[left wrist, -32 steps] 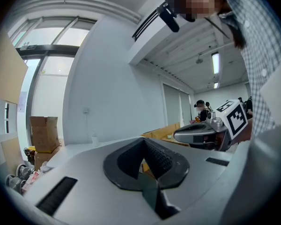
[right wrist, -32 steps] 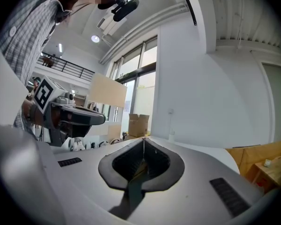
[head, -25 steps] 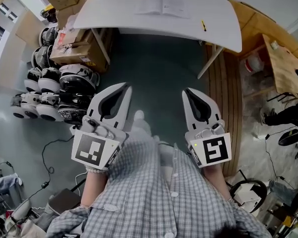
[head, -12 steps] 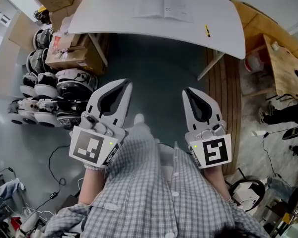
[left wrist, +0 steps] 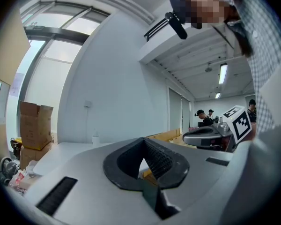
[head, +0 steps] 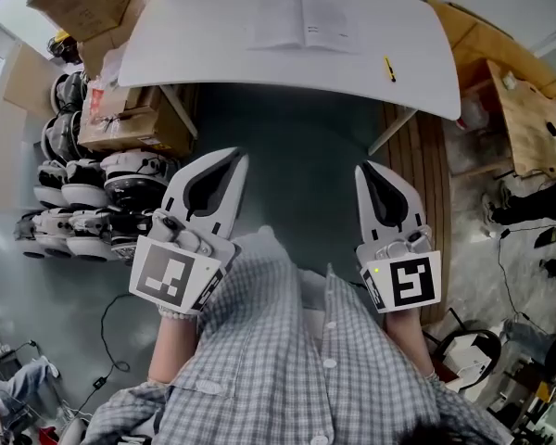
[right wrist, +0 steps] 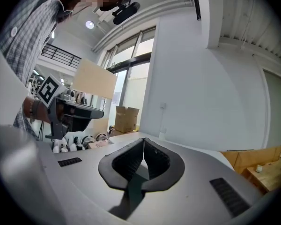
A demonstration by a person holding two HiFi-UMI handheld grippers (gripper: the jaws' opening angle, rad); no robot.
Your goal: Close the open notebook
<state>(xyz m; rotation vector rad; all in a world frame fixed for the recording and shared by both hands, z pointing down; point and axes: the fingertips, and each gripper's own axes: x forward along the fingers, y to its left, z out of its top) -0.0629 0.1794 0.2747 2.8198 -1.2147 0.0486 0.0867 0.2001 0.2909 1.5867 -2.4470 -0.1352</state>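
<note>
Holding both grippers level in front of the body, the person is standing well short of the table (head: 195,40), with bare floor between. The left gripper (head: 232,158) is clenched with its tips meeting and nothing between them. The right gripper (head: 365,167) is likewise clenched and empty. The notebook (head: 301,21) is lying open and flat about midway along the table, set back from the near edge and well apart from both grippers.

The main risk, as I judge it, is coming from those clenched jaws. A closed tip pushed at a flat cover is likely to be shoving the whole notebook toward the far edge rather than lifting one half. Unless the other gripper is pinning the opposite half, the book is probably going to be sliding on the smooth top. A tip that is catching only the top sheets could be creasing or tearing them while the cover stays down.

Reach is the second worry. Because the notebook is sitting back from the near edge, the arms are having to stretch over the top. A small yellow pen (head: 389,68) is lying near the right near edge, where a sweeping right gripper could be knocking it off.
</note>
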